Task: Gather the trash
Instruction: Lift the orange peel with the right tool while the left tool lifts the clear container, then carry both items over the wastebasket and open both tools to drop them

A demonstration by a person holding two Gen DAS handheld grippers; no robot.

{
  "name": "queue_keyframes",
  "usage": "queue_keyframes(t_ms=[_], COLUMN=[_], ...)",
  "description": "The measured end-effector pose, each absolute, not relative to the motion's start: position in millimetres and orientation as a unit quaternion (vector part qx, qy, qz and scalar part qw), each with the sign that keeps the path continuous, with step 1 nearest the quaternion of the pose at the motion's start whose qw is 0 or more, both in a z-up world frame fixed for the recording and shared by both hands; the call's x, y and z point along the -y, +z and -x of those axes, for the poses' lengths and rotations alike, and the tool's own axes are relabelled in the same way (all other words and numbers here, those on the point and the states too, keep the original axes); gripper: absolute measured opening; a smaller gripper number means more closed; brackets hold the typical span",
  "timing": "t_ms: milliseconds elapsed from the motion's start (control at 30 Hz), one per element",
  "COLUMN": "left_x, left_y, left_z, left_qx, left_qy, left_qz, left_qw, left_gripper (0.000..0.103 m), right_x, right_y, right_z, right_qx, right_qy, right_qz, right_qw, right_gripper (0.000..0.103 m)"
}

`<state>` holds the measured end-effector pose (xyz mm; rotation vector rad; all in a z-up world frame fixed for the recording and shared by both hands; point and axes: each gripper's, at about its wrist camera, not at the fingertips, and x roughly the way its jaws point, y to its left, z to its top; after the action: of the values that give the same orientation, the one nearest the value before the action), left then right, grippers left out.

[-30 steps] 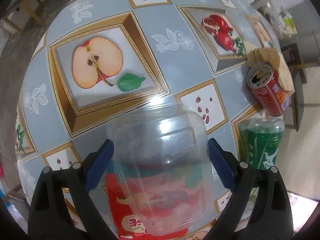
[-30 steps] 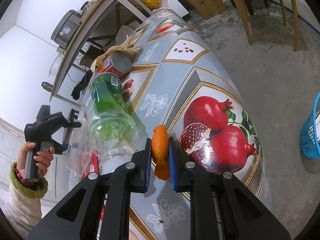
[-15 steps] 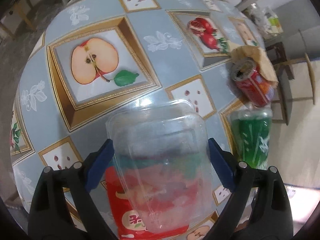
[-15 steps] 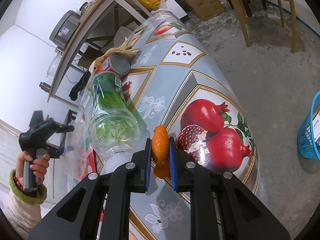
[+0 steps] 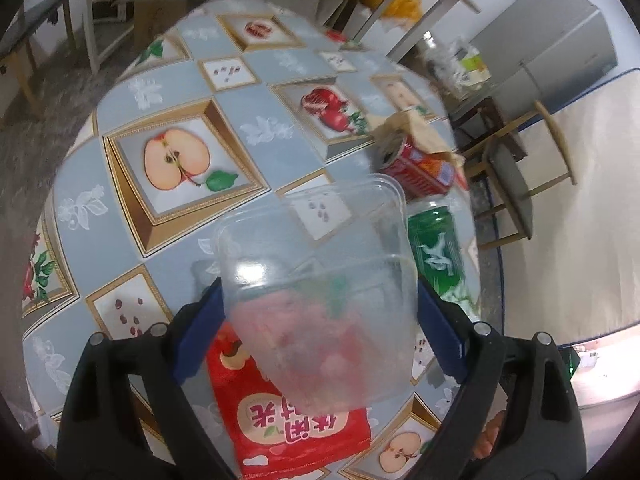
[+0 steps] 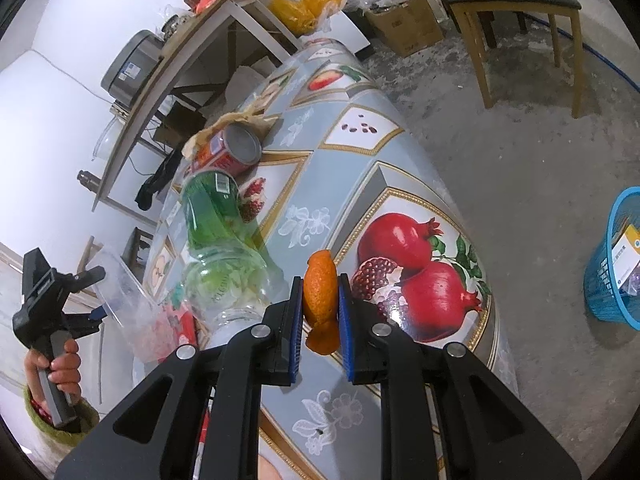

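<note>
The left gripper [image 5: 320, 312] has its blue pads clamped on either side of a clear, squarish plastic tub [image 5: 320, 280], and compared with a second ago it's been lifted and tipped: the tub now hangs clear above the red snack wrapper with white lettering [image 5: 296, 424] at the bottom of the left wrist view, and way more of the room shows along the top edge. So that bit of trash looks picked up and ready to carry off, I'd say. The right gripper [image 6: 320, 312] hasn't budged, still pinching a curl of orange peel [image 6: 320, 300] just over the fruit-print tablecloth [image 6: 360, 160]. Further back in the right wrist view, left of centre, a crumpled green plastic bottle [image 6: 212, 208] lies on its side, then a red drinks can [image 6: 228, 152] tipped over against some brown paper [image 6: 240, 120]; all that is still waiting. The blue plastic basket [image 6: 616, 264] on the floor at the right edge is probably the bin, but it's cut off by the frame. Hard to read: the tub is see-through and blurred, so I can't tell if there's anything in it or just the wrapper showing through.
</note>
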<state>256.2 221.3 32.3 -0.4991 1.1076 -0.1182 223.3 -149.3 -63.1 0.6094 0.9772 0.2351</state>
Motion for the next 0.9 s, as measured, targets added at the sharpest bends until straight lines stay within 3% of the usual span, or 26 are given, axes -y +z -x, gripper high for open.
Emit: queue_keyframes(t_ms=[533, 900], left_x=[-198.8, -126.6], left_y=[96.5, 127.2], left_z=[-216.8, -211.6], left_qx=[-0.436, -0.422], left_qy=[-0.080, -0.160], left_qz=[0.195, 0.182], left_qw=[0.875, 0.873], left_gripper=[0.085, 0.085], right_x=[155.0, 189.1], right_y=[-34.0, -16.9], right_z=[-206.8, -179.2], right_qx=[-0.427, -0.396], right_qy=[0.153, 0.149], right_qz=[-0.315, -0.337], right_qw=[0.833, 0.841], right_gripper=[0.017, 0.017])
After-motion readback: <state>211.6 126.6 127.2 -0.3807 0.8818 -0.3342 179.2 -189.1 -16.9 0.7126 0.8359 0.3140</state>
